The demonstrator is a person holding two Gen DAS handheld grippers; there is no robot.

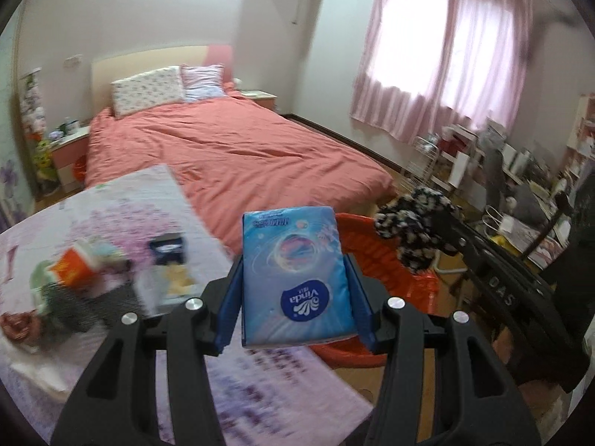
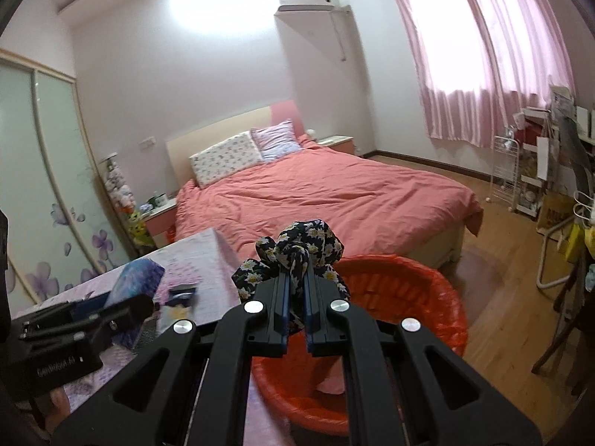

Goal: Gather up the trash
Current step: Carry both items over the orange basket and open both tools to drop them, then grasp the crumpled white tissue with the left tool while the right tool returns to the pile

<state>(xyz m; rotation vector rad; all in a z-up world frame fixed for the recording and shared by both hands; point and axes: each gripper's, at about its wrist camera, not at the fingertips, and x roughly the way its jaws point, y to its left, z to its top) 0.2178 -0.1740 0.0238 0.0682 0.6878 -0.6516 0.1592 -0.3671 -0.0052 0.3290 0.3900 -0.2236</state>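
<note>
My left gripper (image 1: 295,278) is shut on a blue Vinda tissue pack (image 1: 293,271) and holds it in the air by the table edge, next to an orange-lined trash bin (image 1: 375,249). My right gripper (image 2: 295,290) is shut on a black floral cloth scrunchie (image 2: 297,249) and holds it over the bin's (image 2: 409,290) near rim. The scrunchie (image 1: 412,230) and right gripper also show at the right of the left wrist view. The tissue pack (image 2: 137,282) shows at the left of the right wrist view.
A table with a floral cloth (image 1: 111,200) holds blurred items: an orange carton (image 1: 74,267), a dark small box (image 1: 167,249), a red crumpled thing (image 1: 18,327). A pink bed (image 2: 327,193) lies behind. Cluttered shelves and a chair (image 2: 557,193) stand at the right.
</note>
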